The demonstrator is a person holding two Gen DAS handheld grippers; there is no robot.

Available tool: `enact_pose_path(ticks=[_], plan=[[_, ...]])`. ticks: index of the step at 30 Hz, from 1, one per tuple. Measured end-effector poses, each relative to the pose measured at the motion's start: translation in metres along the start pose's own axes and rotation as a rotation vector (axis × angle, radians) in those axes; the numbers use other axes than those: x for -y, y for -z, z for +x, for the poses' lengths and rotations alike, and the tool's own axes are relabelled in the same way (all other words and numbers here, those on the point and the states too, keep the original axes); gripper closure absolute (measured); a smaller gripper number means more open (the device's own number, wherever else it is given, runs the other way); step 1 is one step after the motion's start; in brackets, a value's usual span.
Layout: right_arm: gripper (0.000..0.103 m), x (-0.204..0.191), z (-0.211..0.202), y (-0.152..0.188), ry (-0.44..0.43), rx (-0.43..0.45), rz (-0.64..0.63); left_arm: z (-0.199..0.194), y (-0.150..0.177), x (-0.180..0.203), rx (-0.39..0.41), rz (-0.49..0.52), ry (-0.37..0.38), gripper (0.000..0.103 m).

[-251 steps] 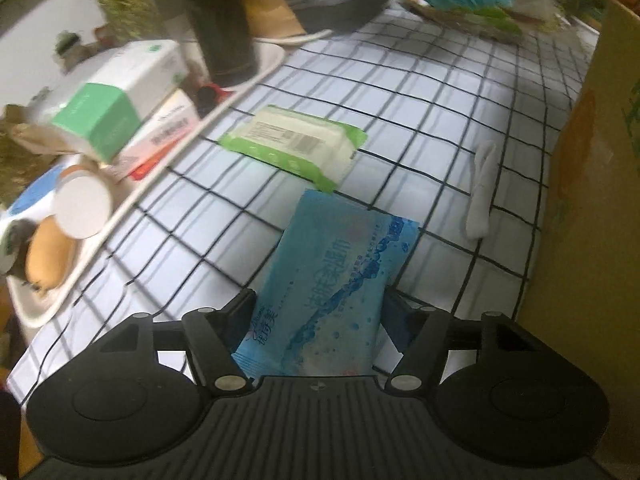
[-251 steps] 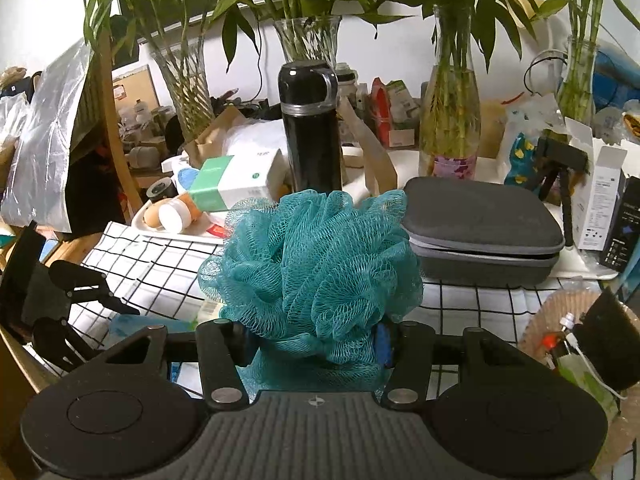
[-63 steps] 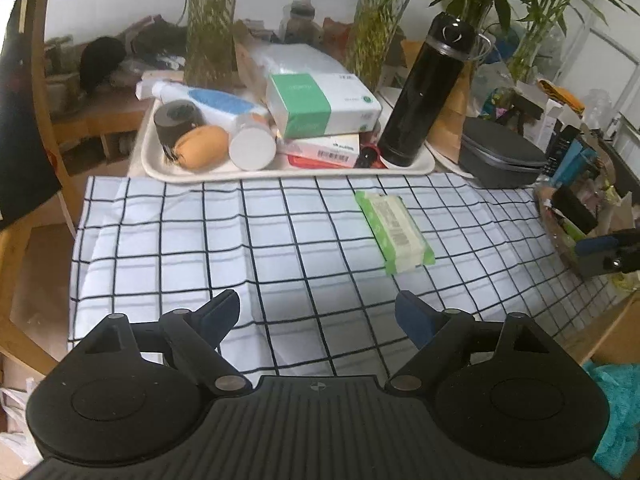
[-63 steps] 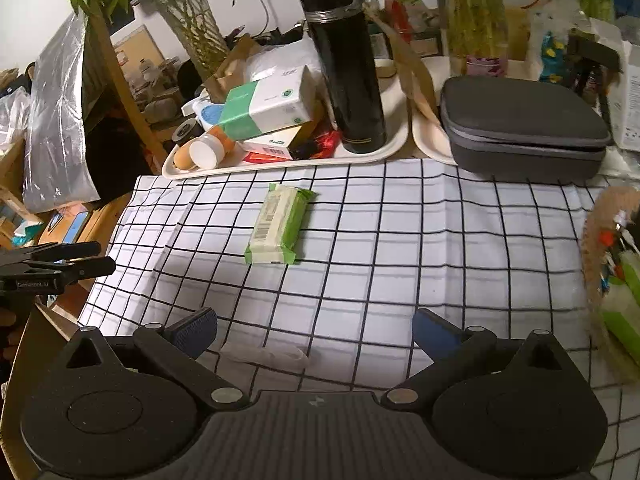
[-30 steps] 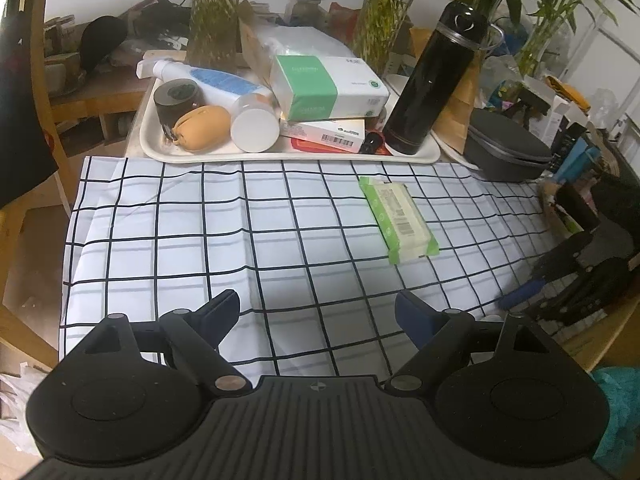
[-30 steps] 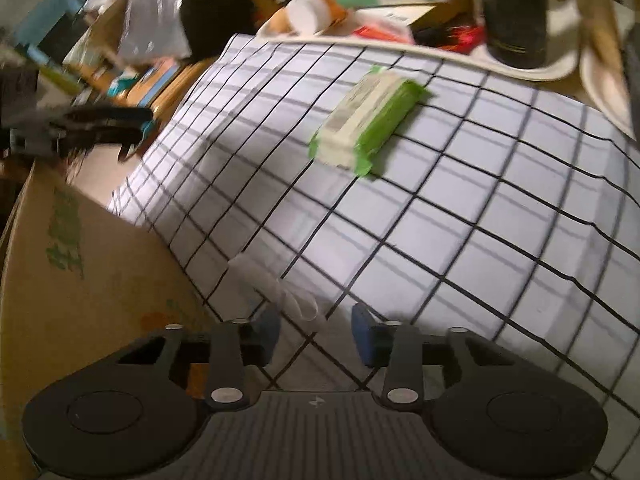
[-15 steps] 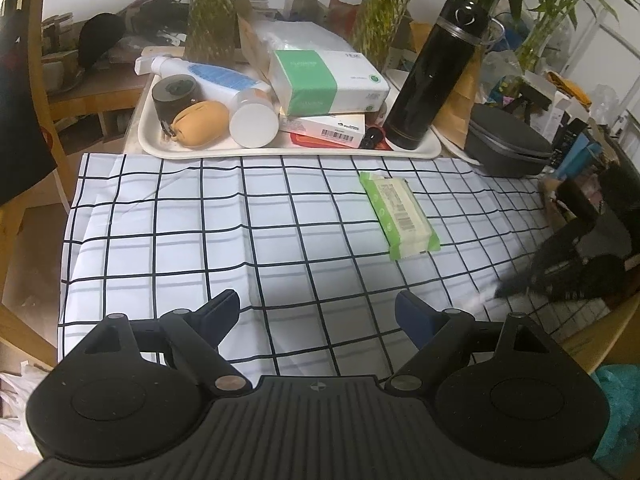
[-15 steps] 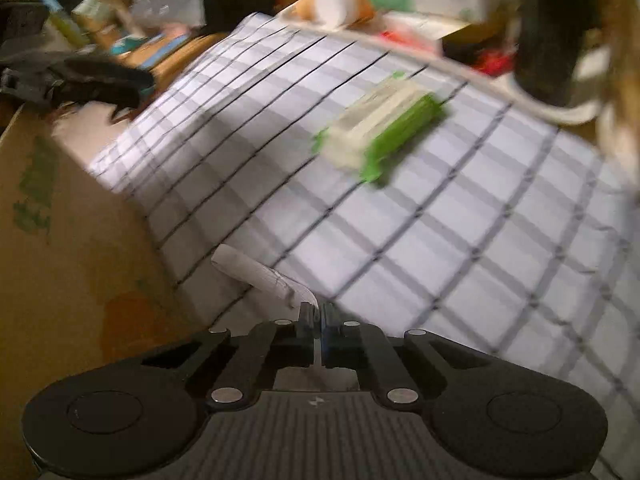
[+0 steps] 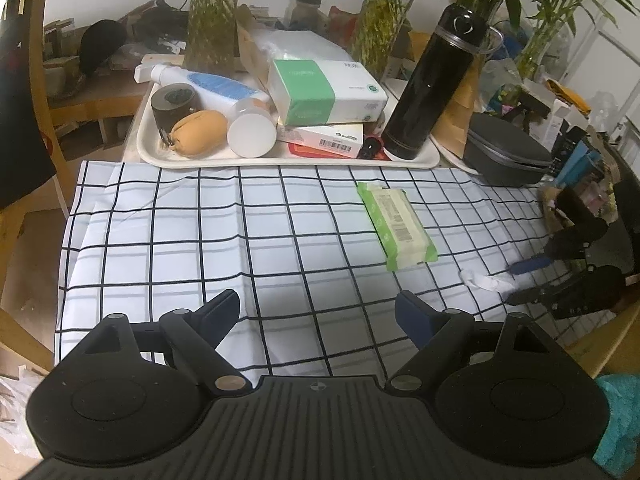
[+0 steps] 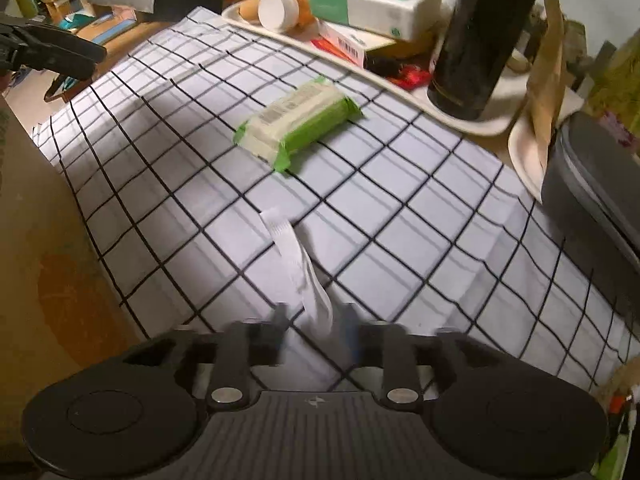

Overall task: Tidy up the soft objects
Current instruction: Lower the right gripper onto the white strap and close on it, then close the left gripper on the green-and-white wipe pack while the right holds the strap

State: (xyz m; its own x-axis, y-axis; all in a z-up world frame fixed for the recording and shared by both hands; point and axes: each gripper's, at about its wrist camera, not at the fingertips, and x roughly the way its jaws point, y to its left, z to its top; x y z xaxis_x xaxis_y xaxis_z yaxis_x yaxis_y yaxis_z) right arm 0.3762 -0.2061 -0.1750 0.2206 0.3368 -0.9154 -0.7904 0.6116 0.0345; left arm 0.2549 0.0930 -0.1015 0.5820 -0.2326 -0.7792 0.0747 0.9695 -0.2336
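Half a second ago the right gripper (image 10: pixel 314 330) had its fingers pressed together on the white cloth strip (image 10: pixel 296 264); now they stand a little apart with the strip between them, blurred, so whether they touch it cannot be told. The strip trails forward from the fingers over the checked tablecloth (image 10: pixel 420 208). In the left wrist view its white end (image 9: pixel 482 281) lies on the cloth near the table's right edge, between the right gripper's two fingers (image 9: pixel 532 264).

The left gripper (image 9: pixel 318 314) hangs over the near edge of the cloth, fingers spread wide and holding nothing.

Further out, the green wipes pack (image 9: pixel 396 225) lies flat on the cloth, well apart from the strip. Beyond it a cream tray (image 9: pixel 146 148) holds a tan pouch (image 9: pixel 199 133), a roll of dark tape (image 9: pixel 174 103), a white-capped jar (image 9: pixel 252 133), a green and white tissue box (image 9: pixel 326 92) on a flat white box, and a black flask (image 9: pixel 430 88) standing upright. A grey zip case (image 9: pixel 508 156) sits right of the tray.

A cardboard box (image 10: pixel 44 264) is cut off at the left of the right wrist view, and a teal mesh thing (image 9: pixel 618 420) shows only in part at the lower right of the left wrist view
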Motion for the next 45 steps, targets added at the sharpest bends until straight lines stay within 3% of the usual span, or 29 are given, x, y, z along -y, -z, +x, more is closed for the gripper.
enact_pose_path(ticks=[12, 17, 20, 26, 36, 45], plan=[[0.061, 0.0, 0.022, -0.008, 0.013, -0.015, -0.031, 0.003, -0.005, -0.004, 0.045, -0.027, 0.004, 0.017], [0.093, -0.002, 0.019, -0.004, -0.014, -0.052, -0.033, 0.005, -0.011, 0.003, 0.065, 0.012, 0.038, 0.017], [0.099, -0.008, 0.019, -0.003, -0.004, -0.052, -0.045, 0.011, -0.016, 0.005, 0.069, 0.015, 0.058, 0.017], [0.099, -0.003, 0.007, 0.001, 0.047, -0.034, -0.026, 0.03, -0.025, 0.009, 0.045, 0.038, 0.119, 0.017], [0.099, 0.002, -0.039, 0.002, 0.141, 0.051, 0.016, 0.07, -0.037, 0.037, 0.022, 0.243, 0.168, 0.017], [0.099, 0.009, -0.055, 0.005, 0.165, 0.085, 0.05, 0.119, -0.053, 0.052, -0.014, 0.249, 0.24, 0.017]])
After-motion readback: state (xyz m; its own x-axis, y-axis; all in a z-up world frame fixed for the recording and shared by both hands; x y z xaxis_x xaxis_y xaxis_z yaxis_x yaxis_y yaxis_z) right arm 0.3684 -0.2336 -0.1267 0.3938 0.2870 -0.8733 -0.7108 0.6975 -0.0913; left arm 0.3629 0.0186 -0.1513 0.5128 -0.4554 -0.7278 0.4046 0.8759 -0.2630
